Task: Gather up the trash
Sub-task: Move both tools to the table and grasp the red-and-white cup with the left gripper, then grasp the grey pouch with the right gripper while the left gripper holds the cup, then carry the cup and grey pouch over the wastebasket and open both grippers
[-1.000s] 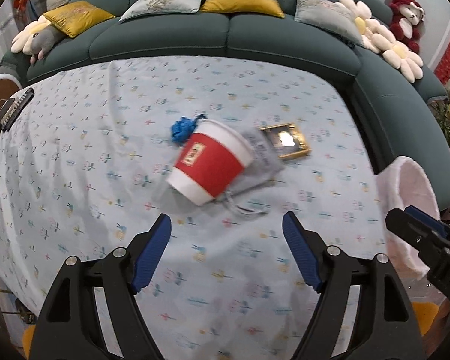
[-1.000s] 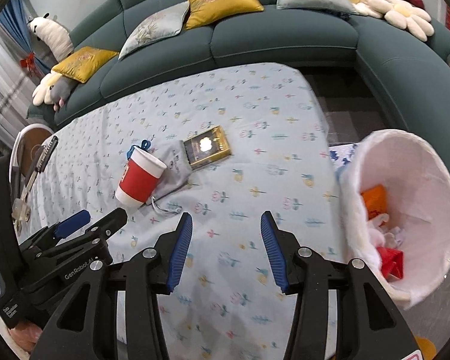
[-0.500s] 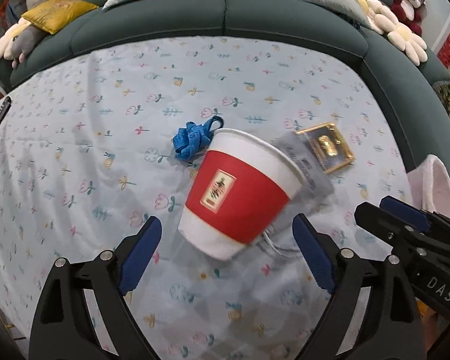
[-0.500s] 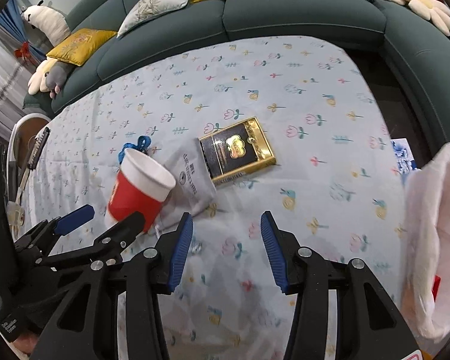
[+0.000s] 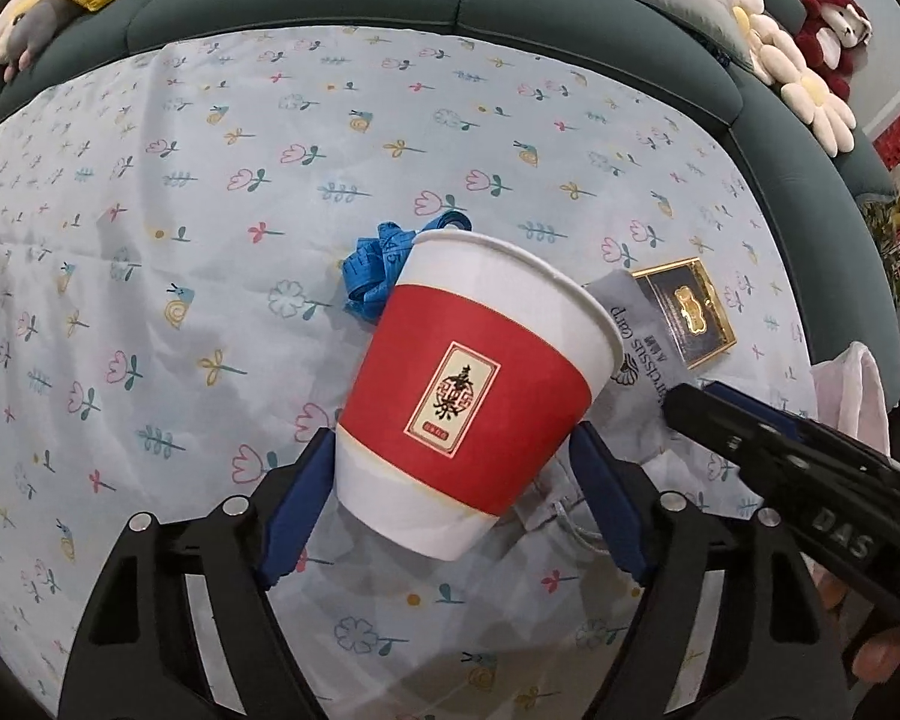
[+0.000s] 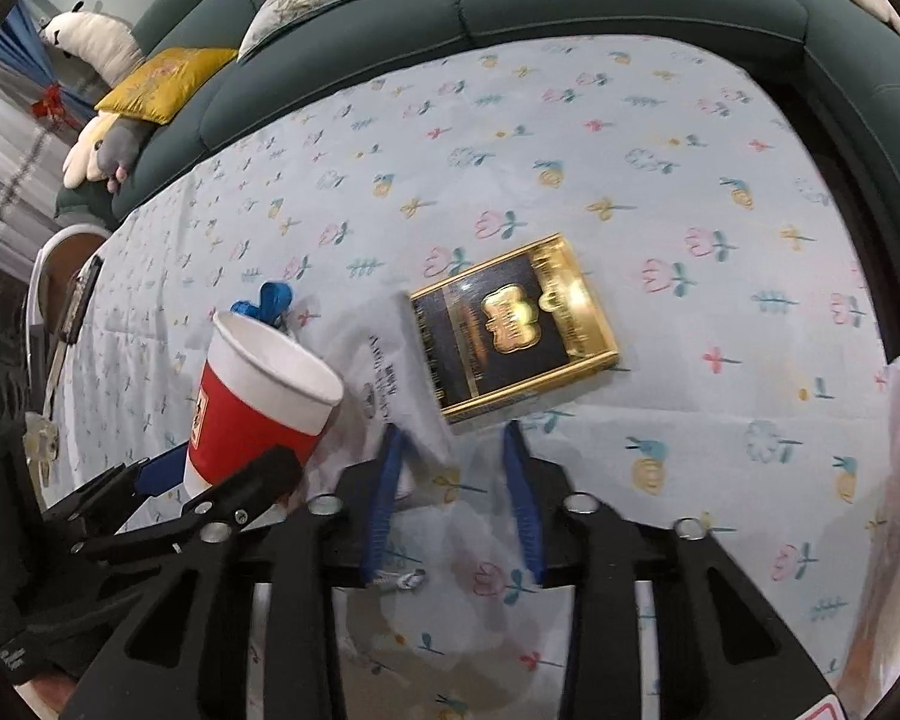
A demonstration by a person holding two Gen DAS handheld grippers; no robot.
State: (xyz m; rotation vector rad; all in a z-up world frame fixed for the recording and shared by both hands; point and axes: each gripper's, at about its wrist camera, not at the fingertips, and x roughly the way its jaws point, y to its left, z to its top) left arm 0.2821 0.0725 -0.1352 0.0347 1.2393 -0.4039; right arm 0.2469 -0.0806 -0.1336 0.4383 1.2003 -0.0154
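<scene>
On the floral tablecloth (image 5: 222, 192), left gripper (image 5: 453, 468) pitches steeply down, jaws closing, pads bracketing the red paper cup (image 5: 468, 396), contact unclear. Cup upright, mouth up. Right gripper (image 6: 453, 468) closing over grey pouch (image 6: 384, 372).

Between my left jaws I see a matt paper cup (image 5: 468, 396); past my right jaws a glossy gold-foil box (image 6: 513, 327) on printed cloth (image 6: 690, 180), thin grey pouch (image 6: 384, 384).

Cup (image 5: 468, 396), pouch (image 6: 384, 384), gold box (image 6: 513, 327) and blue tape (image 5: 372, 270) crowd the table's (image 5: 150, 240) middle; its left and far edges lie open.
</scene>
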